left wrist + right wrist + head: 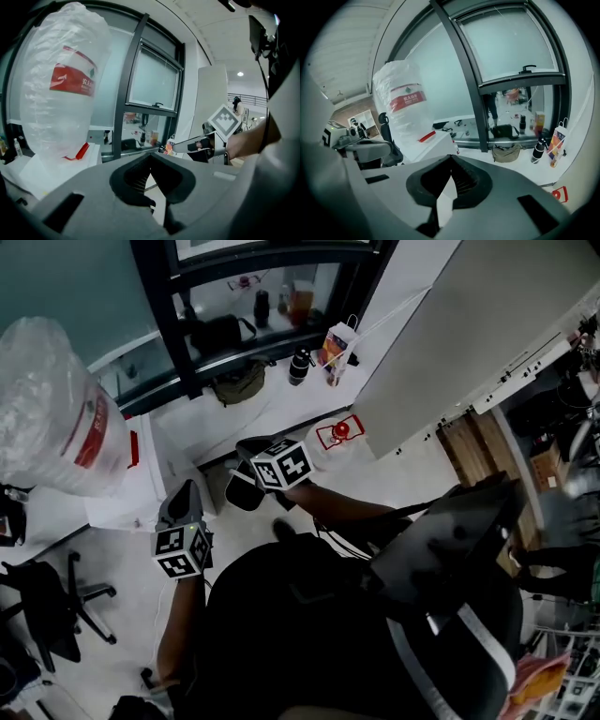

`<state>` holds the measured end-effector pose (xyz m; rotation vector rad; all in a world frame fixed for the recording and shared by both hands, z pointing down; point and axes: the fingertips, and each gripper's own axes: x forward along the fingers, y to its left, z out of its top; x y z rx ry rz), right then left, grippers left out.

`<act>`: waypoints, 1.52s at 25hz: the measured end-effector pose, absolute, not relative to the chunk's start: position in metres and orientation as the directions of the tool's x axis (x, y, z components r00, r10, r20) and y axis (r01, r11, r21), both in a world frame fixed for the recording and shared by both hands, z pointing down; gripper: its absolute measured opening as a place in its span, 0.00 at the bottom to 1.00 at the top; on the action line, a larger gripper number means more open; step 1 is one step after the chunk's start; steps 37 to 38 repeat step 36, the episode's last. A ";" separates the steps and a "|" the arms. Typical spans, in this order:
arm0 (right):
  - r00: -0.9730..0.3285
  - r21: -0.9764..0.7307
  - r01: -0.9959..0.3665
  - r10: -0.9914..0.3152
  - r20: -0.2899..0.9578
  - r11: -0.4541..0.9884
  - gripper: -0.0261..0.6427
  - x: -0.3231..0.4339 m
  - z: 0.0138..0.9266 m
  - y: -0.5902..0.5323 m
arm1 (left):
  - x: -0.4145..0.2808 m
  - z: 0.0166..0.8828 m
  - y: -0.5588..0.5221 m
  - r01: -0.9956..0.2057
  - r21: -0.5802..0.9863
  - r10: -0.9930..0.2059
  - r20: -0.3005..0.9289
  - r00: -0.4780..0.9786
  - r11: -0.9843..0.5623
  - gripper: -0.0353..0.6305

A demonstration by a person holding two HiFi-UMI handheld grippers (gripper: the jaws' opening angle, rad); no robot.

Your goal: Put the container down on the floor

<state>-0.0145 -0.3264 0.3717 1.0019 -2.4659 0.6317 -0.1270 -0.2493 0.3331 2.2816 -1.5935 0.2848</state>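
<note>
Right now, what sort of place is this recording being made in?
Probably an office: a black swivel chair, a dark-framed glass partition, and a plastic-wrapped water-cooler bottle.

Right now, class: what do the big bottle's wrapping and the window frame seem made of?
Wrapping: thin clear plastic film, glossy, crinkled, red label showing through. Window frame: probably dark painted metal, matte; slim straight bars.

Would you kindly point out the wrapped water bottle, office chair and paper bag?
wrapped water bottle (91,432), head view, on its red label.
office chair (42,596), head view, on its seat.
paper bag (557,143), right gripper view, on its front face.
</note>
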 end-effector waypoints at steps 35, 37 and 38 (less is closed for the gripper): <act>-0.725 -0.195 -0.656 -0.536 0.432 0.730 0.05 -0.034 0.323 -0.311 | -0.148 0.314 -0.243 -0.947 0.134 -0.908 0.270 0.319 -0.293 0.06; -0.725 -0.193 -0.654 -0.534 0.435 0.731 0.05 -0.034 0.323 -0.310 | -0.147 0.313 -0.243 -0.946 0.136 -0.908 0.269 0.321 -0.294 0.06; -0.725 -0.193 -0.654 -0.534 0.435 0.731 0.05 -0.034 0.323 -0.310 | -0.147 0.313 -0.243 -0.946 0.136 -0.908 0.269 0.321 -0.294 0.06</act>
